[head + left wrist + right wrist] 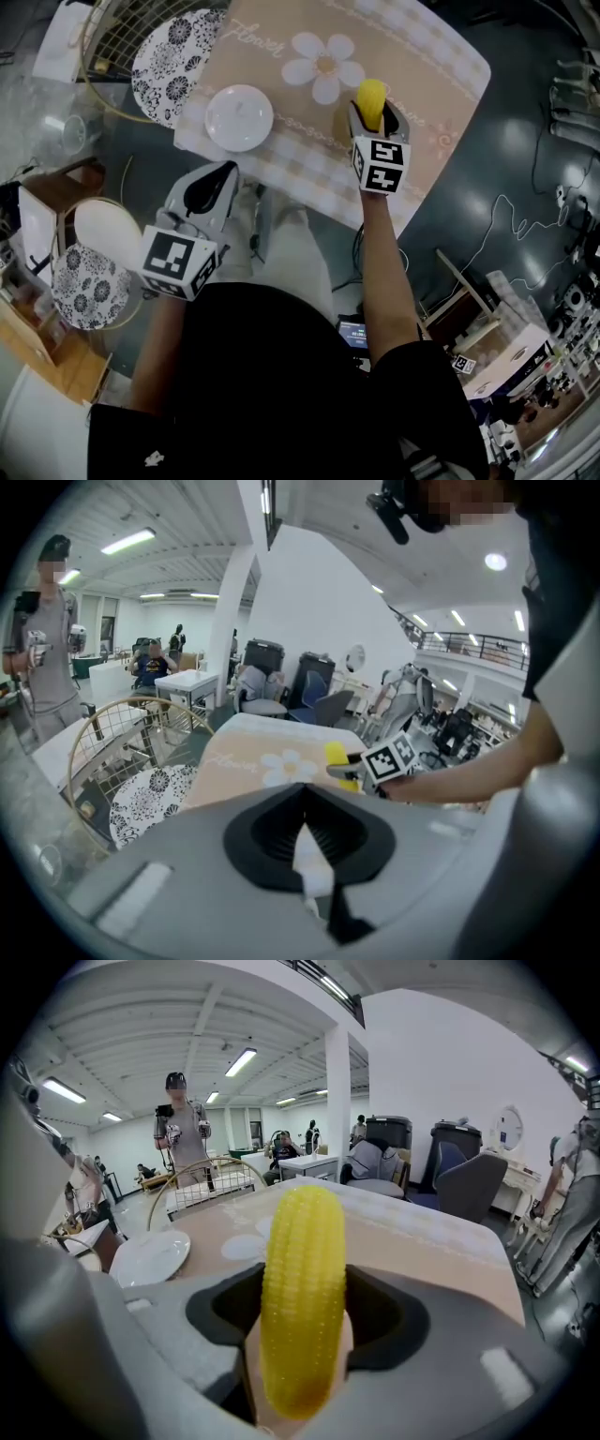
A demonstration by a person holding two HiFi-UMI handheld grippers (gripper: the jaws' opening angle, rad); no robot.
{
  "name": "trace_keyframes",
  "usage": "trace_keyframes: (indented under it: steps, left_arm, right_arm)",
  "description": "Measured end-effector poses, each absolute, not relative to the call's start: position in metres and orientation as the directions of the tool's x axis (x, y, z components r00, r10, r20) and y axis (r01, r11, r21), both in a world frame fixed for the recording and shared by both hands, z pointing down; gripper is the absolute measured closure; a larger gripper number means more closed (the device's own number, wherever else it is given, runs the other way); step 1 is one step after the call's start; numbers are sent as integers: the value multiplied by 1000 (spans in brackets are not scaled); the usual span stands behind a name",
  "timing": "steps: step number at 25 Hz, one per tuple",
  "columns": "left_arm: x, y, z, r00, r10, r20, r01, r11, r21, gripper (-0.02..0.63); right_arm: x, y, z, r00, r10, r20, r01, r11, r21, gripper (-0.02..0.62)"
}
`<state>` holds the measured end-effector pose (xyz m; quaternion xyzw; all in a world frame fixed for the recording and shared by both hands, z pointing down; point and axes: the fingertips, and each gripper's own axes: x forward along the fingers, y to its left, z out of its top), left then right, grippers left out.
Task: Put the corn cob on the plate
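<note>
Tablecloth (427, 66) reads "Flower"; right tool (376, 114) grips corn cob (371, 95).

My tools: two, left tool (208, 187) and right tool (377, 112).
Corn cobs: one corn cob (371, 96).
White plates: two, white plate (239, 117) and second white plate (106, 230).
Patterned plates: two, patterned plate (176, 52) and second patterned plate (89, 286).

head: steeply down | gripper views: low, forward | shared: table (441, 66), corn cob (371, 99)
</note>
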<state>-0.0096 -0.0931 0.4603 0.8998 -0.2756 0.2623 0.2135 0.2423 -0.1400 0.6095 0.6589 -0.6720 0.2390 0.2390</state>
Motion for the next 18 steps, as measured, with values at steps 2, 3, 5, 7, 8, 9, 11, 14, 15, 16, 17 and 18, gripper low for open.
trace_keyframes:
  steps: [2,3,5,7,8,9,11,14,15,16,17,18]
  left_arm:
    - [-15,-93,459,707,-393,588,-616,-751,238,601]
    - [-19,-94,458,705,-398,587,-621,-747,239,601]
    - [-26,-96,457,700,-411,584,-632,-738,237,601]
    - [-33,-98,454,693,-431,577,-645,-729,229,601]
    - [-36,-99,453,689,-441,575,-651,-726,223,601]
    - [-40,-99,452,685,-449,574,-656,-722,218,601]
    - [-46,-100,450,678,-463,571,-667,-715,212,601]
    - [-57,-102,448,668,-486,564,-683,-701,206,601]
    - [-61,-103,447,664,-491,563,-688,-697,203,601]
    - [-64,-103,447,660,-497,563,-693,-692,202,601]
    - [-68,-104,447,657,-502,563,-698,-687,202,601]
    - [-71,-105,447,653,-508,562,-704,-680,204,601]
  right_arm:
    - [231,-143,606,-35,-774,633,-999,36,-10,337]
    - [225,-145,604,-43,-775,631,-999,46,-12,337]
    - [213,-149,601,-61,-776,627,-998,65,-16,337]
    - [201,-153,597,-79,-777,625,-996,89,-15,337]
    - [195,-155,596,-88,-776,624,-995,101,-15,337]
    - [189,-156,595,-96,-775,625,-994,110,-16,337]
    - [177,-158,594,-113,-773,625,-991,129,-20,337]
    - [158,-164,593,-142,-767,625,-986,162,-25,337]
    - [152,-166,593,-151,-766,625,-985,173,-27,337]
    - [145,-168,592,-161,-764,625,-983,184,-28,336]
    - [139,-169,592,-170,-762,625,-980,195,-30,337]
    - [133,-171,591,-180,-759,625,-978,206,-31,337]
